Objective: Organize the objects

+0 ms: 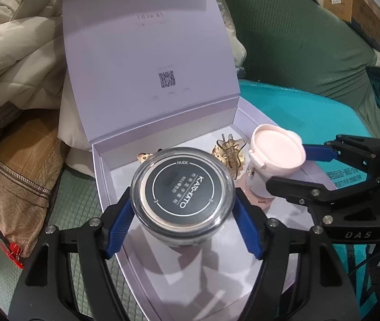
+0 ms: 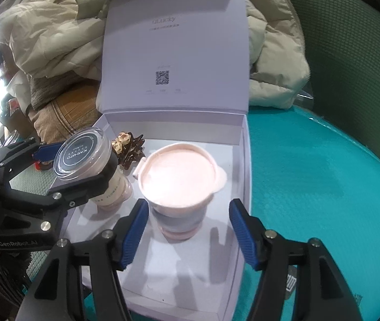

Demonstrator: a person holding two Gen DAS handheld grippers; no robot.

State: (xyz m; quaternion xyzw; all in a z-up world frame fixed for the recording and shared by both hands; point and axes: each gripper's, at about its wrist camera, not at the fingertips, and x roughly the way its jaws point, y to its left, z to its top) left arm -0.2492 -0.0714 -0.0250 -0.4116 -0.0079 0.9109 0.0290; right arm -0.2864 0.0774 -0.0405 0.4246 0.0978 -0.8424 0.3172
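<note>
A: Look first at your right gripper (image 2: 187,236). Its fingers (image 2: 135,231) stand open around the pink jar (image 2: 180,182), with a clear gap on the right side, so the jar is free. It stands on the floor of the box (image 2: 246,165), at the right side.

B: And my left one?

A: The left gripper (image 1: 183,230) has the blue pads at both sides of the black-lid jar (image 1: 183,187). They look very close to the glass, but I cannot tell if they press it. I think this jar is also set down in the box, left of the pink one. If you let go, open the fingers wide and pull back straight, so that you do not tip either jar against the hair clip (image 1: 228,152) behind them.

B: What can I not see?

A: The bottom of the black-lid jar is hidden by its own lid. A small gold thing (image 1: 144,157) behind it is mostly covered. The small print on the raised lid (image 1: 147,40) of the box is too faint to read.
</note>
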